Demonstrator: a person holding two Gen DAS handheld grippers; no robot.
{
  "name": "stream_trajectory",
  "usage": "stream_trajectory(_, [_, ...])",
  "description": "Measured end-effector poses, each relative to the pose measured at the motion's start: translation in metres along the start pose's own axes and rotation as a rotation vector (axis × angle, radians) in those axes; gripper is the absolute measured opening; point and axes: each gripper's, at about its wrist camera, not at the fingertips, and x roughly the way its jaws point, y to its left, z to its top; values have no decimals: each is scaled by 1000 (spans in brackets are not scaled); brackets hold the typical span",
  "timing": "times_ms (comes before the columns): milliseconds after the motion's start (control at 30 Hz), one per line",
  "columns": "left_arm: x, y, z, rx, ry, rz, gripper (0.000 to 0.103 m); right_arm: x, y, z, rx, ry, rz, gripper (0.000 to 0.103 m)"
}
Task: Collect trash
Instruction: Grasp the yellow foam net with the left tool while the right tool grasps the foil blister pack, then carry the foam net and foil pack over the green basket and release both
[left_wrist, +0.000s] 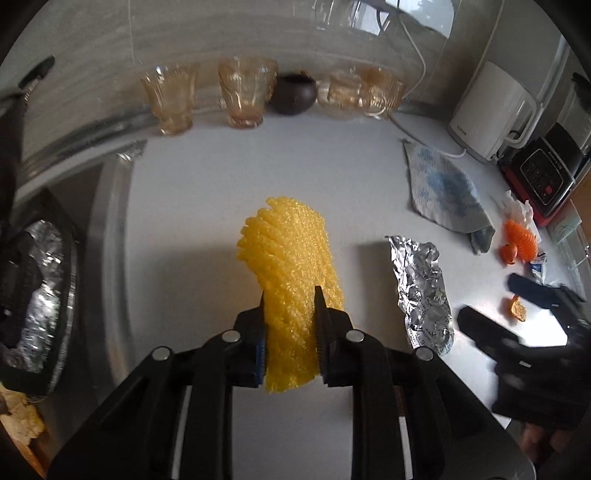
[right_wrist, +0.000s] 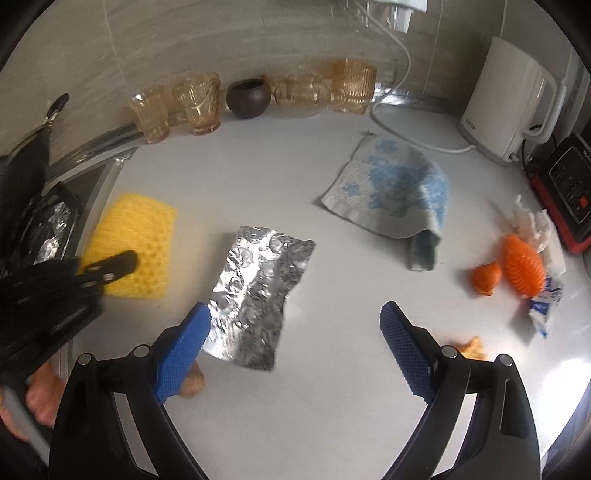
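The yellow foam net (left_wrist: 291, 280) is sitting on the white counter (left_wrist: 229, 192), near its left edge, and the left claw (left_wrist: 290, 314) is pinching it right now, both fingers pressing into the net's near end so the foam is bulging between them. The far end of the net is fanning out toward the wall, free of the fingers.

Just to the right of it, the sheet of crumpled foil (right_wrist: 255, 291) is lying flat on the counter, and the right claw (right_wrist: 295, 343) is hanging over its near end with its jaws spread wide. The left blue pad (right_wrist: 181, 354) is overlapping the foil's near corner in the right wrist view, though whether it is touching is hard to say; the other pad is standing well clear over bare counter. Nothing is being gripped on that side.

Further right, the blue-and-grey cloth (right_wrist: 391, 192) is lying crumpled, and beyond it orange peel (right_wrist: 522, 266) is sitting with white paper scraps (right_wrist: 535, 221) and a small torn wrapper (right_wrist: 543, 306). A smaller bit of peel (right_wrist: 471, 345) is showing just beside the right claw's finger.

Along the back wall, amber glasses (left_wrist: 243, 92) and a dark little pot (left_wrist: 295, 94) are lined up, with a white kettle (right_wrist: 509, 99) off to the right.
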Motion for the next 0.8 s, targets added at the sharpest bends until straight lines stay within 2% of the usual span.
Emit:
stream_trajectory(267, [-24,11,1,-22,-37,-10,20,37,15,9,71,63,-46,92])
stream_trajectory(467, [-28,17,-2,-47,-36,-21,20,57,27,8,64,105,-69,92])
stream_trajectory(533, [-28,17,-3,-43,-38,-16,20,60,29,6,68,105,-61,86])
stream_trajectory(667, [-28,16,-6,-43,-38,-21,20,56,27,10,65,87,-57,58])
stream_trajectory(800, [-30,14,-6,-48,-40,-18,20,56,18,13,97,90,-14,55])
